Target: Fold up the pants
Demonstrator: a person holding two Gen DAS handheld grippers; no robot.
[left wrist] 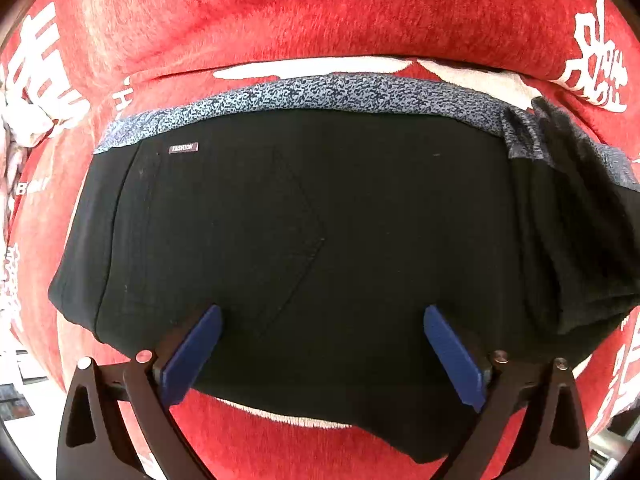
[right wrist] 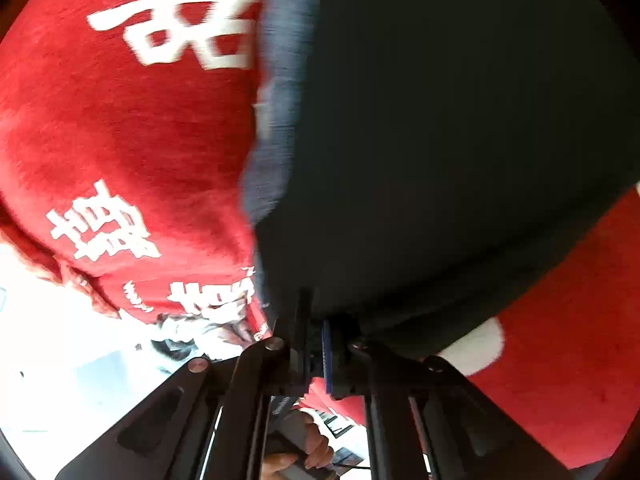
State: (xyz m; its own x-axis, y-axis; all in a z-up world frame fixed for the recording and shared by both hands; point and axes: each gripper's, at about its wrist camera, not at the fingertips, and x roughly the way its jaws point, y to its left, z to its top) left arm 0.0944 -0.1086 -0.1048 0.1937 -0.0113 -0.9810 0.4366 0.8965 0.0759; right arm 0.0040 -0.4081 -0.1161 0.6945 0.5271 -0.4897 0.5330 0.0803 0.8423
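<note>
Black pants (left wrist: 304, 240) on a fuzzy red blanket (left wrist: 280, 8)

Left gripper (left wrist: 322, 344) spread wide over the smooth cloth (speckled blue waistband (left wrist: 320, 94)); right gripper (right wrist: 316, 344) pinches the pants' edge.

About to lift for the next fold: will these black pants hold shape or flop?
Probably flop: the black pants lie limp, their right side bunched in soft wrinkles. The fabric looks thin, so likely light. Pinched in the shut right gripper, they should drape downward; the fuzzy red blanket may drag them.
</note>
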